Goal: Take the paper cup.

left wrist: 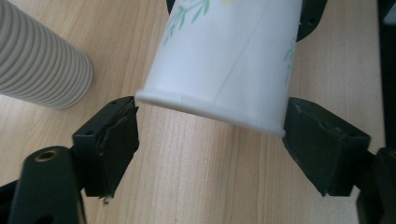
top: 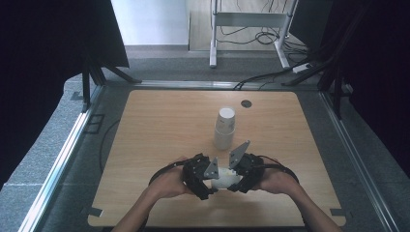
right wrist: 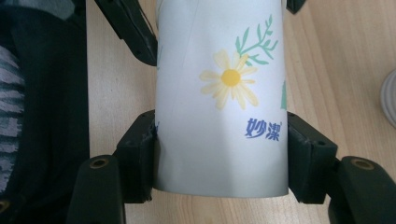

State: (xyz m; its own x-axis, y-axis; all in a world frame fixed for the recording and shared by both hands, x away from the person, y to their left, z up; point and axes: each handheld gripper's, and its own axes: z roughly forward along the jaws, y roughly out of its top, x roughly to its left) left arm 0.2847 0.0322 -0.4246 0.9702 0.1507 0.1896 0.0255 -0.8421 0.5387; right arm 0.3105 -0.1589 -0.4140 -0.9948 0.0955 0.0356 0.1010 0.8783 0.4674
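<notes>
A white paper cup printed with a yellow daisy and blue characters lies on its side above the wooden table, between both grippers near the front edge. My right gripper is shut on the cup, its pads pressing both sides of the wall. In the left gripper view the cup's rim end sits between my left gripper's spread jaws, and the pads stand beside the rim without pressing it. In the high view the left gripper and right gripper face each other.
A tall stack of nested white paper cups stands just behind the grippers at mid-table, and its ribbed side shows close by. A small dark round disc sits at the table's far edge. Black curtains flank both sides.
</notes>
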